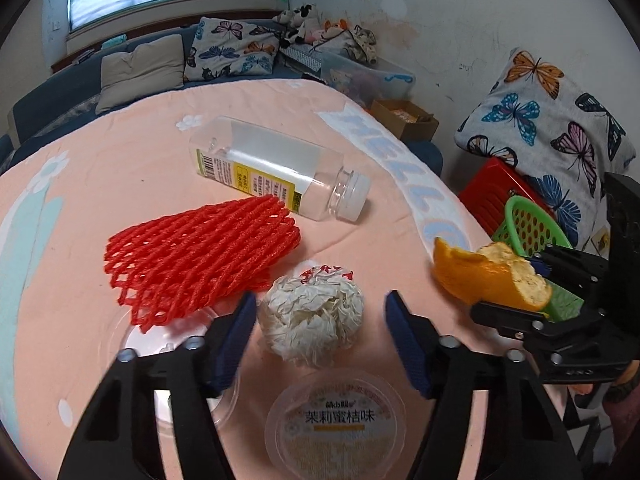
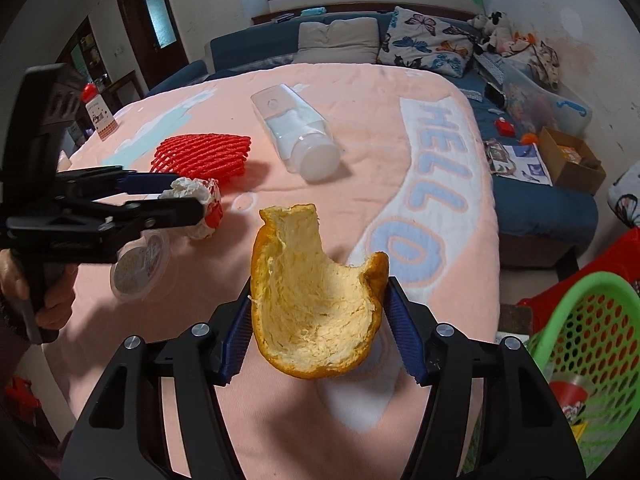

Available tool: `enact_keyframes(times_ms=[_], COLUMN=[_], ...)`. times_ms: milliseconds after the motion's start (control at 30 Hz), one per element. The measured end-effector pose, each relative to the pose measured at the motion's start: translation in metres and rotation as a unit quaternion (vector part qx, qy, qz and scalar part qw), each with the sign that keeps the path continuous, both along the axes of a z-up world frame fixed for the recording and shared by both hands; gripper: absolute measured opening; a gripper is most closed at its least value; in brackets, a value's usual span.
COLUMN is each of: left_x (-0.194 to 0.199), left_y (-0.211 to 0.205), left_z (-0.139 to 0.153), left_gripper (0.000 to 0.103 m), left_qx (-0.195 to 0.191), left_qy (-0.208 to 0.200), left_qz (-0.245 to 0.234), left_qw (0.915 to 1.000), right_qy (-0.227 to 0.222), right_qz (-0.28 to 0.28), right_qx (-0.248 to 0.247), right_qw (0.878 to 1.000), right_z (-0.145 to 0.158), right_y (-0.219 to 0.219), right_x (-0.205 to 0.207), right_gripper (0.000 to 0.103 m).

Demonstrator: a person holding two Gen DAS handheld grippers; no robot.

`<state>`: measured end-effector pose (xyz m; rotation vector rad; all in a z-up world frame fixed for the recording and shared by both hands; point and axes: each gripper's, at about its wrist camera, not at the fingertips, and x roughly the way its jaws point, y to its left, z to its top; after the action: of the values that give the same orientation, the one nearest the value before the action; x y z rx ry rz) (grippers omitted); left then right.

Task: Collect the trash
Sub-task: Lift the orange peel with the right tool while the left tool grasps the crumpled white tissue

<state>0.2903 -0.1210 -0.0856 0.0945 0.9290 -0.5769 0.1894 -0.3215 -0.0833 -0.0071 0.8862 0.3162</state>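
Right gripper [image 2: 318,330] has the orange peel [image 2: 316,300] pinched between its blue pads, lifted off the pink tablecloth [image 2: 360,92] and pretty close to the green basket [image 2: 592,344] sitting off the table's right edge (looks like that's the bin, there's already some packaging in it). The peel is a big curled shell, light and a bit floppy, and the pads press on its two side walls, which seems about the best spot since the torn rim would probably just tear or fold.

Left gripper [image 1: 320,316] is straddling the crumpled paper ball [image 1: 310,316]. One pad is right against it, the other clearly has a gap, so I'd call it not clamped yet. The ball is feather-light and squashy, so I'd grab across the fat middle and expect it to compress a lot.

Left on the table: the red foam fruit net [image 1: 200,256], the empty plastic bottle [image 1: 276,168] lying on its side, and a clear jelly cup [image 1: 336,428] near the front edge.
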Motion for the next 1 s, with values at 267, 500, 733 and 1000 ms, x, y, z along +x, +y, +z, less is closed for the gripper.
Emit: enact_keyframes(times_ms=[267,500,733,1000], left_x=[0.001,-0.001,-0.008,-0.033], left_y=[-0.003,-0.001,0.001,0.000], left_z=[-0.003,-0.002,0.010,0.038], left_gripper=[0.047,0.038,0.034,0.034], left_qx=[0.009,0.011,-0.001,-0.021], left_qy=[-0.006,-0.015,-0.026,-0.051], left_qz=[-0.006,-0.004,-0.003,-0.017], left_qw=[0.9999,0.9998,0.9996,0.9983], right_qy=[-0.005,-0.009,-0.018,-0.036], right_qz=[-0.007,-0.015,-0.027,-0.047], right_qx=[0.007,0.009,0.015,0.021], right_qw=[1.000,1.000,0.999,0.998], right_z=[0.003,0.004,0.010,0.023], right_y=[-0.001,-0.002,-0.007,-0.018], right_x=[-0.012,-0.022,-0.032,-0.050], right_gripper=[0.062,0.062,0.061,0.061])
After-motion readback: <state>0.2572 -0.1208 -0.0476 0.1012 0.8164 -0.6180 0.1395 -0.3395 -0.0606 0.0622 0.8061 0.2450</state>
